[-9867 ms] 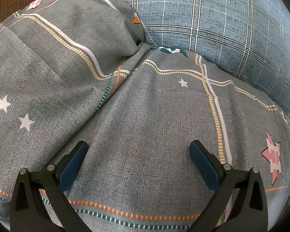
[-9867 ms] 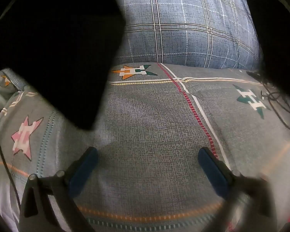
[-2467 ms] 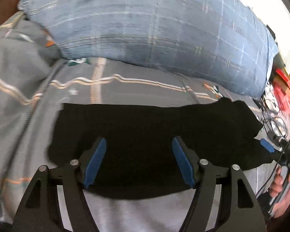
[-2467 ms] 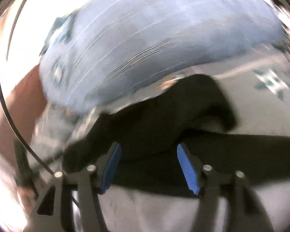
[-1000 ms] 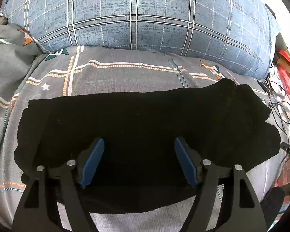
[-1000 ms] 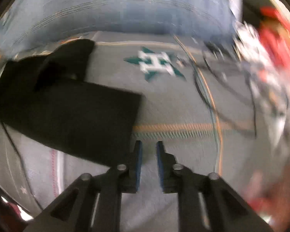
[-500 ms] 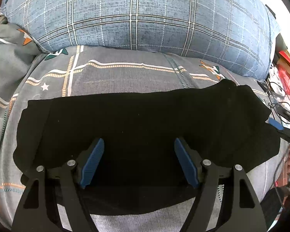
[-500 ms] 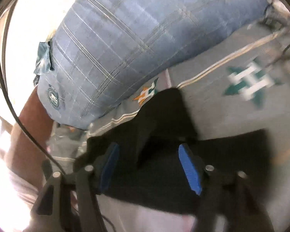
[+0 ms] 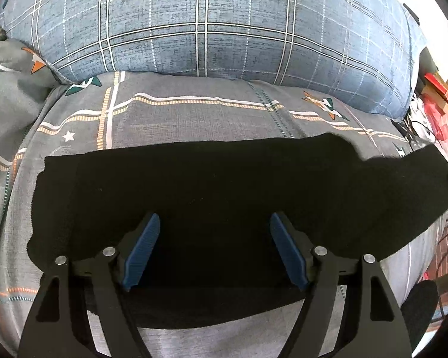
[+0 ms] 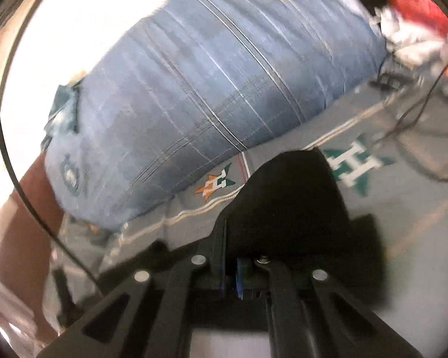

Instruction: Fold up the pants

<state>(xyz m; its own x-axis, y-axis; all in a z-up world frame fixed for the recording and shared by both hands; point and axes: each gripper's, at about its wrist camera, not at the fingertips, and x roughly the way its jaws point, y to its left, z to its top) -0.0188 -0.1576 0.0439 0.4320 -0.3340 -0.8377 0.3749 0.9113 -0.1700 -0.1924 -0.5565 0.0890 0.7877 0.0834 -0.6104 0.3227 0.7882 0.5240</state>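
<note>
The black pants [image 9: 212, 191] lie spread across the grey patterned bedsheet [image 9: 194, 119], long side running left to right. My left gripper [image 9: 213, 250] is open, its blue pads hovering over the middle of the pants near the front edge. My right gripper [image 10: 231, 268] is shut on the right end of the pants [image 10: 289, 205], and the black cloth rises in a fold in front of its closed jaws. That lifted end shows at the right edge of the left wrist view.
A large blue plaid pillow [image 9: 212, 21] lies along the back of the bed; it also shows in the right wrist view [image 10: 209, 95]. Black cables [image 10: 418, 113] and red and white items [image 9: 439, 110] sit at the bed's right side.
My right gripper went from open to shut on the right end of the pants and lifted it. The pants' right end now stretches further right. My left gripper stayed put.
</note>
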